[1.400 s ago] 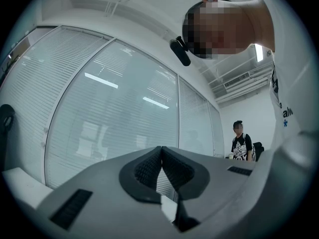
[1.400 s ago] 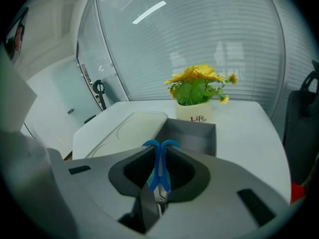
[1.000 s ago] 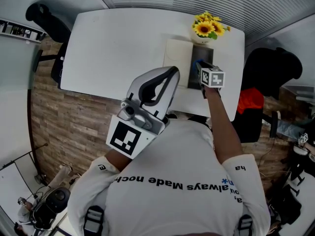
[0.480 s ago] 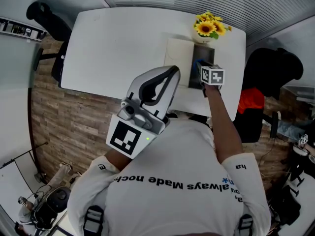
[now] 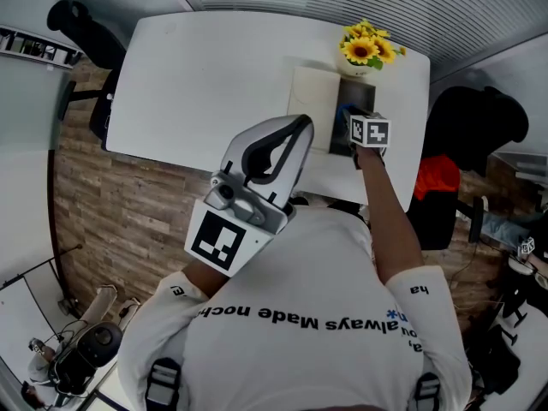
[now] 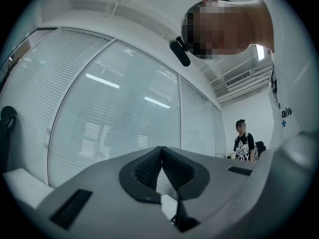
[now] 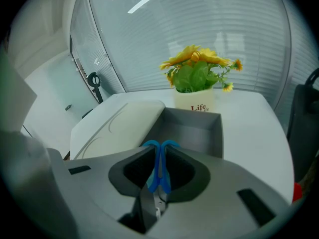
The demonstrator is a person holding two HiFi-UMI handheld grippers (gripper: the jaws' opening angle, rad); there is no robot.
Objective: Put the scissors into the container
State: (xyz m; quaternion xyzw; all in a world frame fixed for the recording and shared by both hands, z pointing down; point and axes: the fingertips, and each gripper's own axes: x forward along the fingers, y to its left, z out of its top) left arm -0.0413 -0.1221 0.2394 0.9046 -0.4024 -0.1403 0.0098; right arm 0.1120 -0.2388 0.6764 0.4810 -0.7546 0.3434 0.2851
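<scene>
White table (image 5: 214, 84), wood floor (image 5: 111, 221), black chairs (image 5: 77, 24).

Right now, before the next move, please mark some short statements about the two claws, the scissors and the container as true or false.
1. The right claw grips blue-handled scissors. True.
2. A pot of yellow flowers stands behind the grey container. True.
3. The scissors lie on the bottom of the container. False: they are pinched in the right claw, not yet released.
4. The left claw is wide open around a pen. False: it is shut and empty, raised toward the glass wall.
5. A lid covers the container. False: the container is open, and a cream lid lies beside it on the table.
</scene>
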